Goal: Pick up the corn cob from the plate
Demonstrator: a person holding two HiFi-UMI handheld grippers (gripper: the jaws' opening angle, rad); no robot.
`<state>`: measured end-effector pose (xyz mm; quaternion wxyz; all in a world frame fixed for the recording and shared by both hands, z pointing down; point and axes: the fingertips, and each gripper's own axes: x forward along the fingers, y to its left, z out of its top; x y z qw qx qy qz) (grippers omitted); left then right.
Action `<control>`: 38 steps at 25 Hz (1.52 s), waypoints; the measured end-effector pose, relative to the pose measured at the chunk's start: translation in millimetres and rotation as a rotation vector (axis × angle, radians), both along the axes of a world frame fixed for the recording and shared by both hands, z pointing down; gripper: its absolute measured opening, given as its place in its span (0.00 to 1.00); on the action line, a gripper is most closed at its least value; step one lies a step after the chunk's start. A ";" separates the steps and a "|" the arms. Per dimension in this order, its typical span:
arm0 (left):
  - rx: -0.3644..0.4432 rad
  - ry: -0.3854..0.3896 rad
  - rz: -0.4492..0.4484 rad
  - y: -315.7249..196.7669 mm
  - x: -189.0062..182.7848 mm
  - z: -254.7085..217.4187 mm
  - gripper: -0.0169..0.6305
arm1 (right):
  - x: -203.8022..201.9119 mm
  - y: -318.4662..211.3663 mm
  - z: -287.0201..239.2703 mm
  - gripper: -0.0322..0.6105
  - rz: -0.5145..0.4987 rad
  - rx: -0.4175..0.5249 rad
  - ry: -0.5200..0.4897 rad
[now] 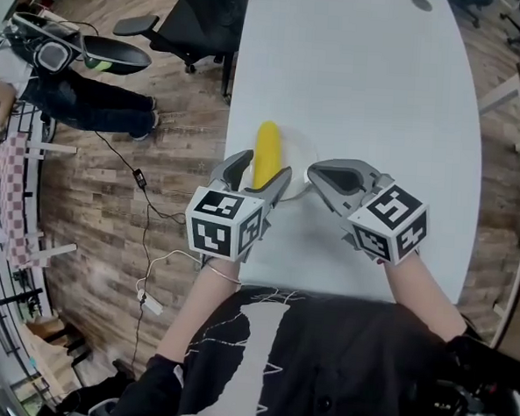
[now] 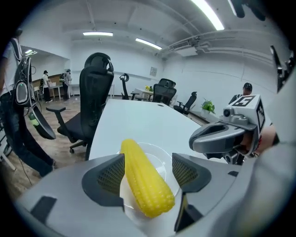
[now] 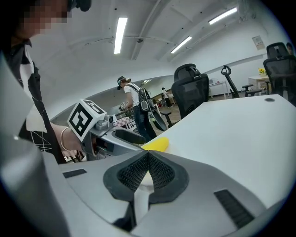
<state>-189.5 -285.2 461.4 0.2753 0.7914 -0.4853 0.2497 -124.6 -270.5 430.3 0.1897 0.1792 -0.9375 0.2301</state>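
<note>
Yellow corn cob (image 1: 266, 152) lies lengthwise on a pale plate (image 1: 304, 154), at the near left part of the white table (image 1: 365, 77). Left gripper (image 1: 264, 178): jaws wide apart, one on either side of the cob's near end, cob nearer the left pad, no clamp. Right gripper (image 1: 314, 173): jaws together, nothing between them, tips by the plate's right edge, just right of the left gripper.

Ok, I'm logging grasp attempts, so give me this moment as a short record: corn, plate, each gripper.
corn cob: yellow, lying on the plate, not lifted
plate: white, on the white table
left gripper: open, jaws either side of the cob
right gripper: shut, tips at the plate's right rim; grip on the rim unclear
</note>
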 end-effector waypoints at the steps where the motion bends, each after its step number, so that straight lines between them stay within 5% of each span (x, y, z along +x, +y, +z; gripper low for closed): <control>1: -0.024 0.000 -0.007 -1.7 -0.4 3.0 0.51 | 2.7 -1.4 1.6 0.07 0.003 -0.004 0.001; 12: -0.165 -0.013 -0.063 -13.1 1.3 27.7 0.51 | 24.0 -13.3 8.7 0.07 0.015 -0.024 -0.008; 26: -0.165 -0.082 -0.080 -21.5 5.3 45.6 0.51 | 45.5 -23.5 15.6 0.07 0.026 -0.045 -0.019; 38: -0.133 -0.072 0.050 -25.1 12.9 48.0 0.51 | 50.3 -15.3 20.8 0.07 0.021 -0.052 -0.006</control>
